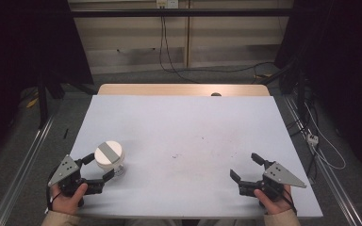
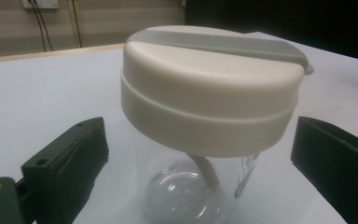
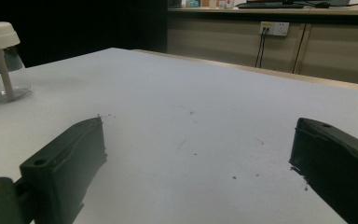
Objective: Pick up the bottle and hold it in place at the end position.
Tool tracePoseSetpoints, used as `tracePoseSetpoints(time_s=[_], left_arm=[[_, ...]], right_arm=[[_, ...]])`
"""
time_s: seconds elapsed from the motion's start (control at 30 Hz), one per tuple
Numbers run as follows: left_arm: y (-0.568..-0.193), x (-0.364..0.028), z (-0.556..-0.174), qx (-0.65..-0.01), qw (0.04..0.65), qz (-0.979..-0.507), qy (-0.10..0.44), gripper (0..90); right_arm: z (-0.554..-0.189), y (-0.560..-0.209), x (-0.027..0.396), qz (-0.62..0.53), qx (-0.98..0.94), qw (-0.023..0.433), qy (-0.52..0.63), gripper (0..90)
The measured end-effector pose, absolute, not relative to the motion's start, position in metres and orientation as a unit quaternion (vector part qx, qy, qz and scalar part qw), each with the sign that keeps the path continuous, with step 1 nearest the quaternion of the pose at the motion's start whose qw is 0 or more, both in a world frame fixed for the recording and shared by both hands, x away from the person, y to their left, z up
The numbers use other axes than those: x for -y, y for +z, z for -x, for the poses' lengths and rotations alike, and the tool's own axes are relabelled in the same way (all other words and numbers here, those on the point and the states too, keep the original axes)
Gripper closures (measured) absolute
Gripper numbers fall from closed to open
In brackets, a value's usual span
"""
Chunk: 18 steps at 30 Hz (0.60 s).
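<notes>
A clear glass jar [image 1: 110, 157] with a wide cream lid and a grey strip across the top stands upright at the near left of the white table [image 1: 184, 132]. My left gripper [image 1: 99, 167] is open, its jaws on either side of the jar without touching it. In the left gripper view the jar [image 2: 205, 116] stands close up, with a pale straw-like tube inside, and both jaws stay clear of the glass. My right gripper [image 1: 247, 165] is open at the near right, with nothing between its jaws. From the right gripper view the jar [image 3: 0, 60] sits far off to the left.
The table cover carries small dark specks [image 1: 175, 155] near its middle. A wooden edge [image 1: 184, 89] shows at the far side. Cables [image 1: 320, 141] lie on the floor to the right, and metal rails run along both sides.
</notes>
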<state>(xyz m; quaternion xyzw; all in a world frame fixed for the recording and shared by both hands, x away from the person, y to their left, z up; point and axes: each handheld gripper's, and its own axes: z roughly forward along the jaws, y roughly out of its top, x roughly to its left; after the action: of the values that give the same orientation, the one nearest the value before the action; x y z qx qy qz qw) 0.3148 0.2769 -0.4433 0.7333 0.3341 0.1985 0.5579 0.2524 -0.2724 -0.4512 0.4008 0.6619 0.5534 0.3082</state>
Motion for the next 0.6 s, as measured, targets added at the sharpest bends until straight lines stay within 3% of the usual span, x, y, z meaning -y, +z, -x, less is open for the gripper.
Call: tracePoseSetpoints(time_s=[0.6], left_arm=[[-0.448, -0.258, -0.329, -0.360, 0.521, -0.750, 0.190, 3.8]], right_arm=[[-0.253, -0.451, 0.272, -0.397, -0.663, 0.307, 0.555, 3.1]])
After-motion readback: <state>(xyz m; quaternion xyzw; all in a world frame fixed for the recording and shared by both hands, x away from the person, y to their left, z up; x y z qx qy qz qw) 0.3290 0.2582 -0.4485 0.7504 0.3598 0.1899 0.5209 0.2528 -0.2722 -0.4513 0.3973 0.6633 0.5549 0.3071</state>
